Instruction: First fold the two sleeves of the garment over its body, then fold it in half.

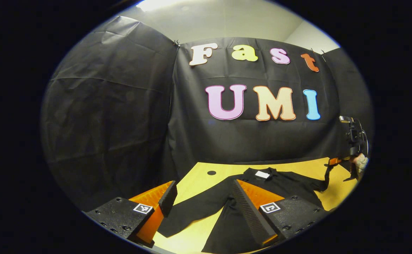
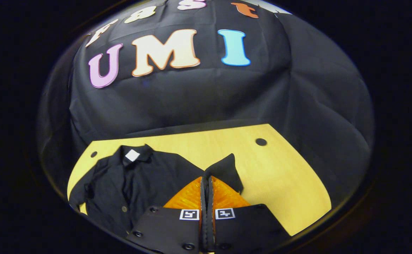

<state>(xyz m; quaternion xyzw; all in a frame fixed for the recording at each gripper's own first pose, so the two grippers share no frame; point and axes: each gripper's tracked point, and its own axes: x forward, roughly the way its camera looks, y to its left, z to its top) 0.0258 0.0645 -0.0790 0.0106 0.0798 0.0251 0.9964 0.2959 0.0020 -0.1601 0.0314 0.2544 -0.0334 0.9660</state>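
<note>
A black shirt (image 1: 280, 185) lies face up on the yellow table (image 1: 198, 176), with its collar and white label (image 1: 262, 174) toward the wall. My left gripper (image 1: 203, 188) hovers open above the shirt's left side, nothing between its fingers; the left sleeve (image 1: 188, 211) lies spread below it. In the right gripper view, my right gripper (image 2: 206, 178) is shut on the cuff of the right sleeve (image 2: 225, 171), beside the shirt body (image 2: 138, 180). From the left gripper view, the right gripper (image 1: 333, 162) and the hand holding it are at the far right, with that sleeve (image 1: 327, 178) lifted off the table.
Black cloth walls close the booth behind and on both sides of the table. The table (image 2: 280, 176) has small round holes (image 2: 261, 141) near its back corners. Bare tabletop lies to the right of the shirt in the right gripper view.
</note>
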